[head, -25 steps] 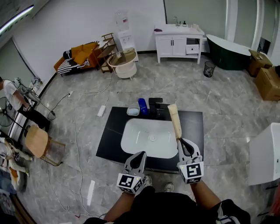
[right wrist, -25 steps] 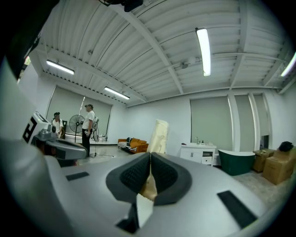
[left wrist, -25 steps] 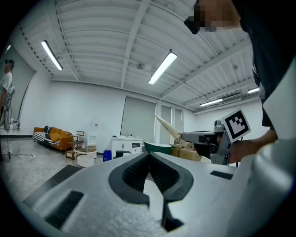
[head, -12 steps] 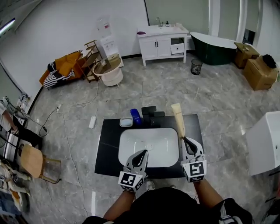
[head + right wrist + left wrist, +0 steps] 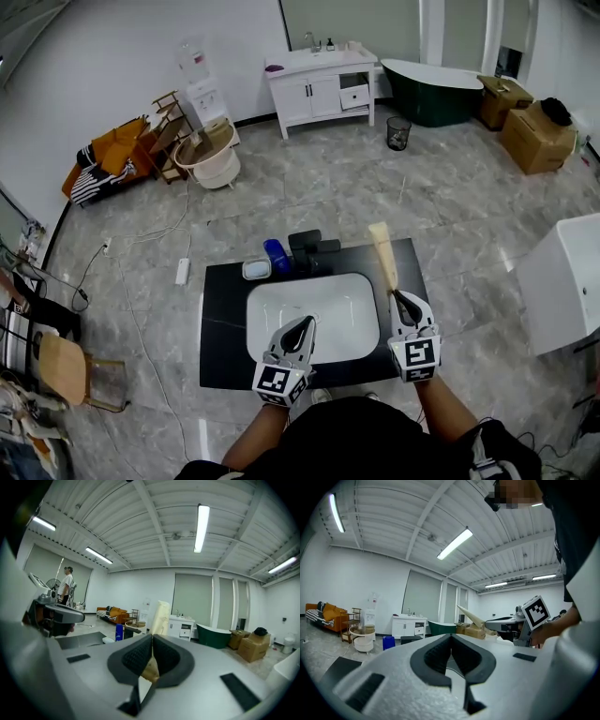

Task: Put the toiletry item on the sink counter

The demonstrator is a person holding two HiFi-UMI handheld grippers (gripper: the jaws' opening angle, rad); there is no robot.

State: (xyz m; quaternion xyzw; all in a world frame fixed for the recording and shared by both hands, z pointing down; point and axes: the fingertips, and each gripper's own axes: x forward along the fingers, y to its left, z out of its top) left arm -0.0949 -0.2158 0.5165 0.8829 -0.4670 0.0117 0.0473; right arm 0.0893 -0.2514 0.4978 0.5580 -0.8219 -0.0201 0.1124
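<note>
The toiletry item is a long cream tube. My right gripper is shut on its crimped near end, and the tube points away from me over the right side of the black sink counter, beside the white basin. In the right gripper view the tube rises beyond the closed jaws. My left gripper hangs over the basin's front edge, shut with nothing in it. In the left gripper view its jaws meet, and the tube shows off to the right.
A blue bottle, a small white dish and black fittings stand along the counter's far edge. Farther off are a white vanity, a green bathtub, a bin and cardboard boxes. A white cabinet stands at the right.
The head view has swung, so the room has slid left and down. Both grippers keep nearly the same pose, and the right one still holds the tube over the counter's right side.
</note>
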